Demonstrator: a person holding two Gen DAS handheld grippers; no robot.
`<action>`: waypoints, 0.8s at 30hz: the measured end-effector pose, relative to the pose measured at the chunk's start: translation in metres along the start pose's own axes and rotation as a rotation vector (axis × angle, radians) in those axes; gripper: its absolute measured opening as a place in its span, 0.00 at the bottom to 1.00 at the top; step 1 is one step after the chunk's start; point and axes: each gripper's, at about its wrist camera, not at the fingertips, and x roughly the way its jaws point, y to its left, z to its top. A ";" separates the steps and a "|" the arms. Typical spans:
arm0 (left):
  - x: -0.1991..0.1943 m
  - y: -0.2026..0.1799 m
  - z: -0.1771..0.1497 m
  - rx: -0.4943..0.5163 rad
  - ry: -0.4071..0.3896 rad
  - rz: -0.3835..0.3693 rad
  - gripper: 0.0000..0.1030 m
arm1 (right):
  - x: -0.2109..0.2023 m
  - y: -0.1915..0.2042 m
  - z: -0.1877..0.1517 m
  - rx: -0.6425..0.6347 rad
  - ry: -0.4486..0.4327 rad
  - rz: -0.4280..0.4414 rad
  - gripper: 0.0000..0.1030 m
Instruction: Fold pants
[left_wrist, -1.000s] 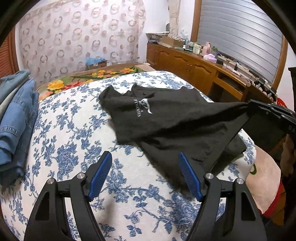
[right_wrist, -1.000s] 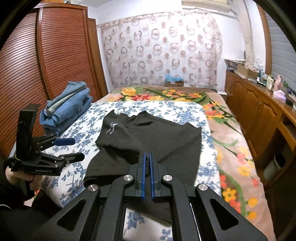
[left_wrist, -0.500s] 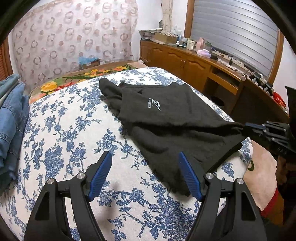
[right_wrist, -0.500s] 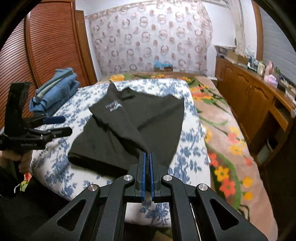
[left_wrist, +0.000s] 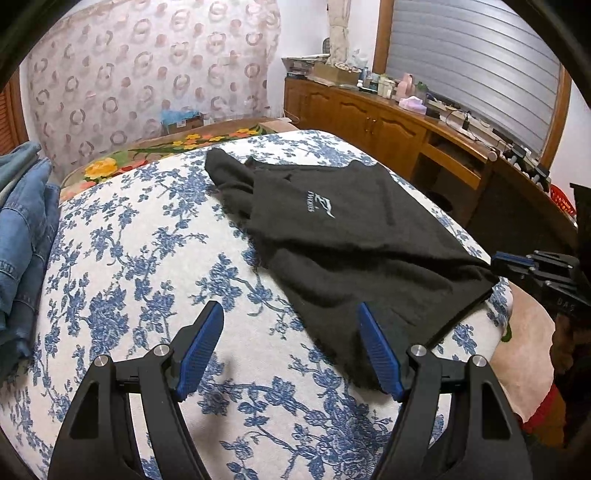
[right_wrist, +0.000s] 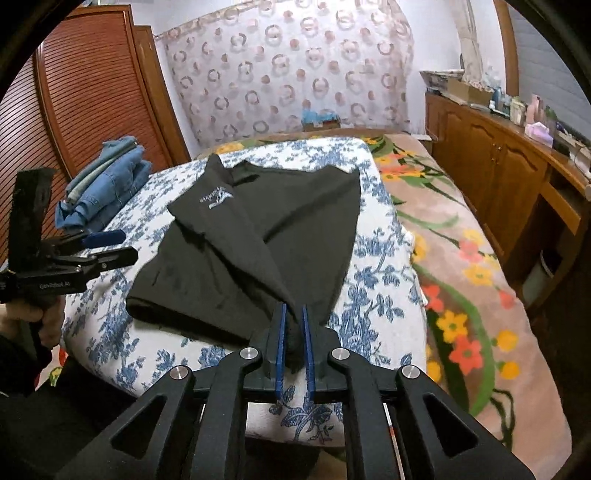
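Black pants with a small white logo lie on the blue-flowered bed cover; they also show in the right wrist view. My left gripper is open and empty, low over the cover, its right pad at the pants' near edge. My right gripper holds a bunched corner of the pants between its blue pads, which stand slightly apart, at the bed's near edge. It shows at the right in the left wrist view. The left gripper shows at the left in the right wrist view.
A stack of folded blue jeans lies at the bed's left side. A flowered blanket covers the bed's right part. A wooden sideboard with clutter stands along the right wall. A wooden wardrobe stands left.
The right gripper's pads have parted slightly around the pants corner and the cloth has sunk lower onto the bed. The left gripper has moved closer to the pants' near edge, still open.
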 end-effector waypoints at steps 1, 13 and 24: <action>-0.001 0.002 0.001 -0.003 -0.004 0.004 0.73 | 0.000 0.001 0.001 -0.006 -0.008 -0.002 0.13; 0.003 0.033 0.017 -0.022 -0.028 0.047 0.73 | 0.037 0.026 0.036 -0.079 -0.033 0.041 0.28; 0.003 0.061 0.025 -0.028 -0.033 0.070 0.73 | 0.100 0.065 0.066 -0.166 0.007 0.134 0.33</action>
